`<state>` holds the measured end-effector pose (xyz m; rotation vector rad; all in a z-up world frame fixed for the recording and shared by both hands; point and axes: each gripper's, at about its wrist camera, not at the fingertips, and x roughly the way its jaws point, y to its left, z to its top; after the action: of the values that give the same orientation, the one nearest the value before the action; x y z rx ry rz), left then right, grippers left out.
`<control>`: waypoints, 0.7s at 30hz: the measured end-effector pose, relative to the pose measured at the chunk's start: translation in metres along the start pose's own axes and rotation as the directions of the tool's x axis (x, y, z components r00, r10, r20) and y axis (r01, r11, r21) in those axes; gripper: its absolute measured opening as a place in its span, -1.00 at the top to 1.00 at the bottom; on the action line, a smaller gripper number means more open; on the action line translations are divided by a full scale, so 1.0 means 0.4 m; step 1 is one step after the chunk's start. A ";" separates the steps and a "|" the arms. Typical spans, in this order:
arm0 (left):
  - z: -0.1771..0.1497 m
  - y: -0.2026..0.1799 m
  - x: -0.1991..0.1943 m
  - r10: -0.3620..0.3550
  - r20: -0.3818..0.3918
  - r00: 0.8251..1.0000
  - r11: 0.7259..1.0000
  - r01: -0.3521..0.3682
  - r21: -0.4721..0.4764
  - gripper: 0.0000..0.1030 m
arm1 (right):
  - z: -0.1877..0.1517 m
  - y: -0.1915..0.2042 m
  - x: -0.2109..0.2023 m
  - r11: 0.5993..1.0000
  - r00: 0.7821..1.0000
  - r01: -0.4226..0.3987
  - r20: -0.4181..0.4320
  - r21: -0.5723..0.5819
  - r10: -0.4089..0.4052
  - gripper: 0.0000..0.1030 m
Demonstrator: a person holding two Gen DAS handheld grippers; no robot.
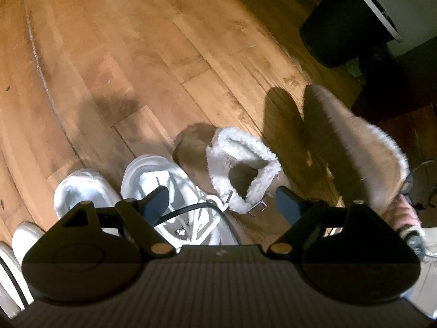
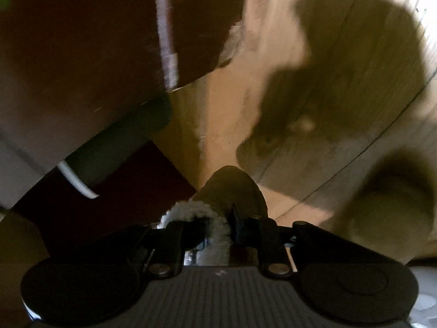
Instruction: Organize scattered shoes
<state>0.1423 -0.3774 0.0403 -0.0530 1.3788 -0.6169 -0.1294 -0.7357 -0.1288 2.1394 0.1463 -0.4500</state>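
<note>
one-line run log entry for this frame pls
left gripper: open, empty, over white sneaker | right gripper: shut on tan fleece-lined boot, airborne | matching boot: on wood floor beside sneakers

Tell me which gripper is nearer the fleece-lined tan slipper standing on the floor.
Left. The left gripper hovers open right above the standing slipper. The right gripper, off to its right, is clamped on the matching airborne slipper.

Left gripper (image 1: 222, 203): matte black body, ribbed grey top plate, two round black side housings, brass-coloured pivot screws, dark blue finger pads (image 1: 157, 199). A black cable loops between its jaws. Right gripper (image 2: 218, 229): same build.
</note>
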 end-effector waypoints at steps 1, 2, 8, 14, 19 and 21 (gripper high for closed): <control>-0.001 0.004 -0.004 0.000 0.004 1.000 1.000 0.000 -0.007 -0.65 | -0.004 0.014 -0.008 0.999 1.000 0.014 0.016 -0.038 -0.014 0.46; -0.002 0.007 -0.008 -0.001 0.007 1.000 1.000 0.001 -0.011 -0.65 | -0.008 0.024 -0.016 0.997 0.999 0.032 0.018 -0.071 -0.030 0.33; -0.005 0.026 -0.015 0.011 0.006 1.000 0.999 -0.010 -0.038 -0.65 | -0.031 0.059 0.055 0.984 0.962 -0.060 -0.274 -0.169 0.012 -0.89; -0.005 0.029 -0.009 0.006 0.000 1.000 0.999 -0.006 -0.043 -0.65 | -0.107 0.232 0.095 0.526 0.935 -0.173 -0.306 -0.833 -0.177 -0.64; -0.012 0.029 -0.010 -0.014 -0.008 1.000 0.999 0.014 -0.030 -0.65 | -0.197 0.327 0.021 -0.179 0.950 -0.218 -0.166 -0.959 -0.264 -0.59; -0.017 0.026 -0.011 -0.020 -0.007 1.000 1.000 0.020 -0.024 -0.65 | -0.231 0.341 0.018 -0.415 0.938 -0.252 -0.115 -0.874 -0.327 -0.55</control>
<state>0.1398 -0.3644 0.0387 -0.0836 1.3946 -0.6180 -0.0615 -0.7391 0.0214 0.1825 0.5995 0.1819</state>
